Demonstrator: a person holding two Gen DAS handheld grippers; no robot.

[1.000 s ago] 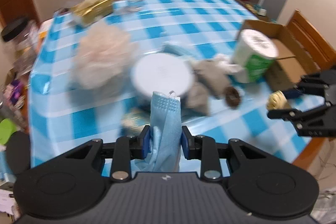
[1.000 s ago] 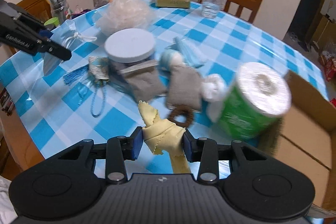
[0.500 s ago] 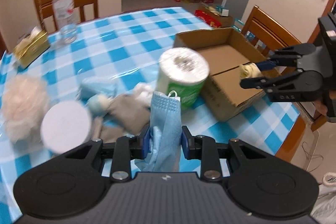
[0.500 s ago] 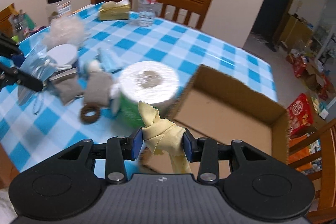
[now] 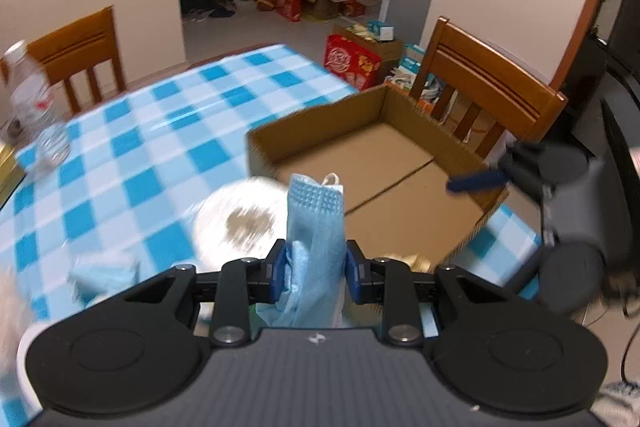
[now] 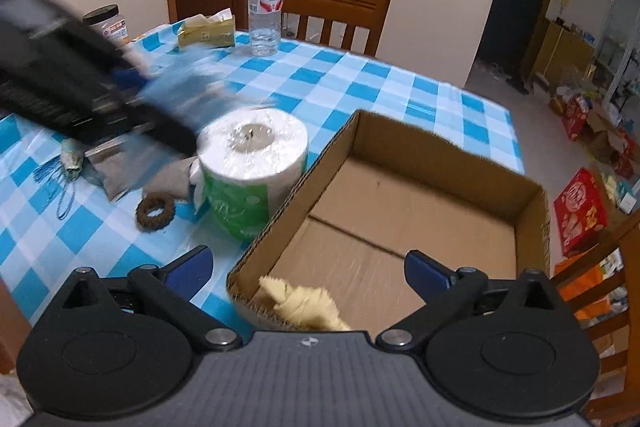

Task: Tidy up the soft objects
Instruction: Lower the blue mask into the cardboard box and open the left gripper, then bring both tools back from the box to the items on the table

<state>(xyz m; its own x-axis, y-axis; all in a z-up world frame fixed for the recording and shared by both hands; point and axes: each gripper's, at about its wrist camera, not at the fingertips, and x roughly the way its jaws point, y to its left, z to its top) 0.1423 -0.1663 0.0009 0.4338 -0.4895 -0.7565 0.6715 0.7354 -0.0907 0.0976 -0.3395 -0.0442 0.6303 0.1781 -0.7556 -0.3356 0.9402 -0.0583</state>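
Observation:
My left gripper (image 5: 316, 269) is shut on a blue face mask (image 5: 314, 223) and holds it above the table, just short of the open cardboard box (image 5: 372, 155). My right gripper (image 6: 308, 267) is open and empty over the box's near corner. A yellow cloth (image 6: 302, 303) lies just inside the box (image 6: 400, 211) at that corner. The left gripper shows as a dark blur (image 6: 80, 87) in the right wrist view, the right gripper (image 5: 520, 171) at the box's right side in the left wrist view.
A wrapped toilet roll (image 6: 250, 171) stands against the box's left wall. Left of it lie grey pouches (image 6: 120, 175), a brown hair ring (image 6: 156, 213) and a tassel (image 6: 68, 163). A water bottle (image 6: 264, 15), tissue pack (image 6: 206, 33) and jar (image 6: 106, 25) stand at the back. Wooden chairs (image 5: 480, 95) ring the table.
My right gripper has opened and let the yellow cloth drop into the box's near corner. My left gripper has swung right with the mask toward the box.

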